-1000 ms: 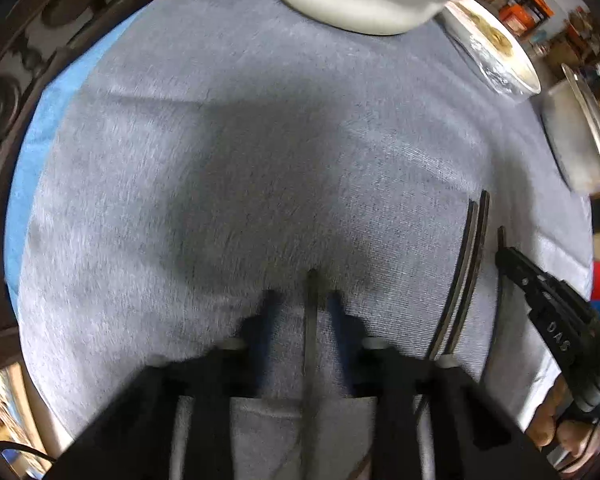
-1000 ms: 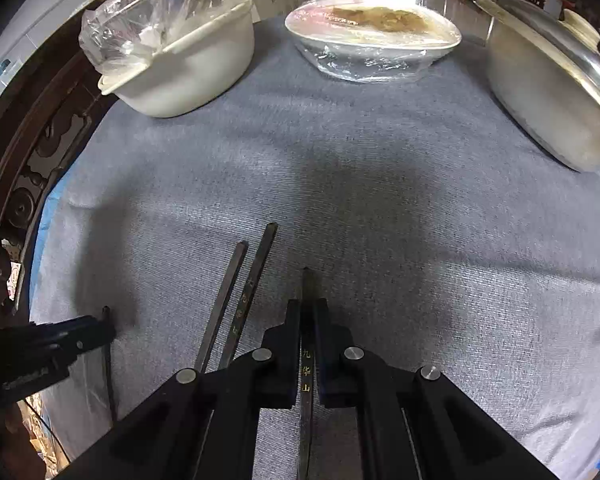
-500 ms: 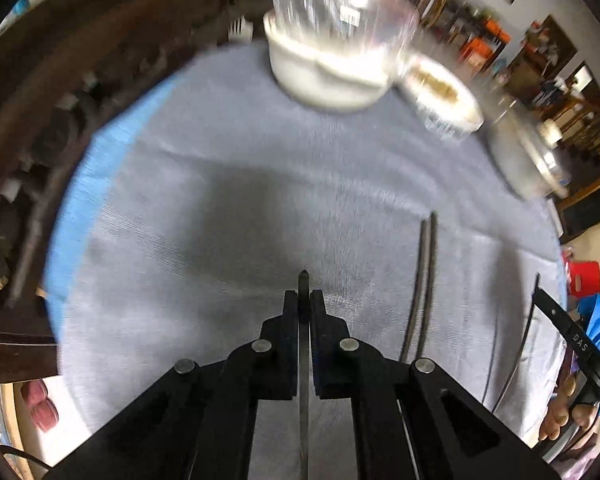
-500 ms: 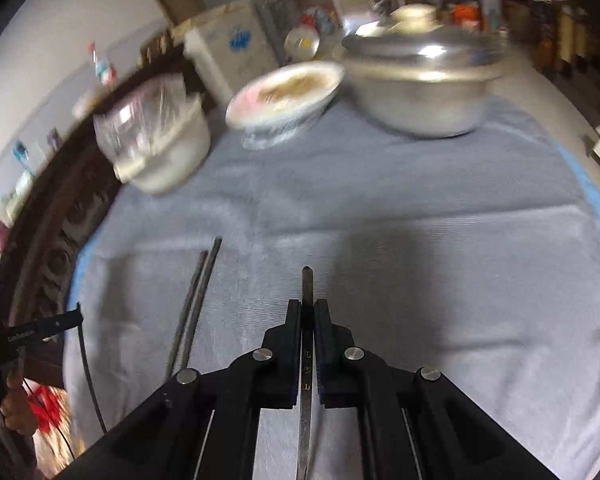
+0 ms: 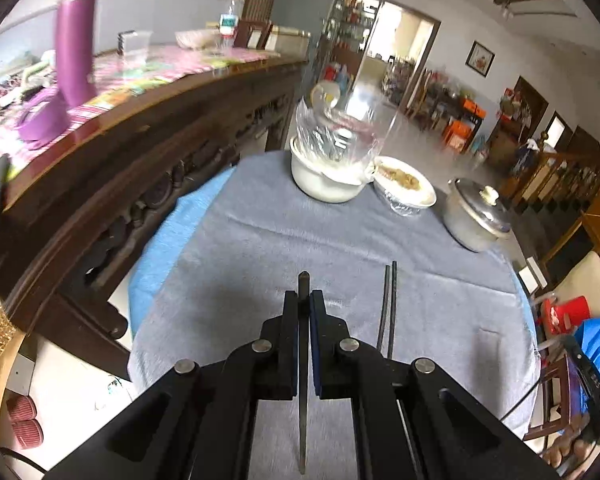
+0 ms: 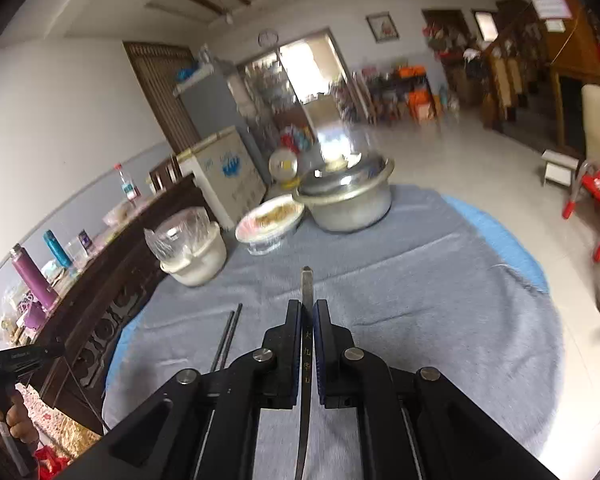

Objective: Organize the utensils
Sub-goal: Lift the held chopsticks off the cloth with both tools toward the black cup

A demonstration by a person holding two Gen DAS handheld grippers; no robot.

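Carrying step, by the look of it: left claw (image 5: 305, 314) pinching one dark chopstick (image 5: 303, 360), right claw (image 6: 308, 322) pinching another chopstick (image 6: 307, 340), both up above the grey worktop (image 5: 260, 248). A finished pair (image 5: 388, 304) lying flat there between them. Next, probably: bring both sticks together, lay them side by side near that pair, then let go gently.

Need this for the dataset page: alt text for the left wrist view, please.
The left gripper is shut on a single dark chopstick above a grey tablecloth. A chopstick pair lies on the cloth to its right; a white pot, a covered dish and a lidded metal pot stand at the far edge.
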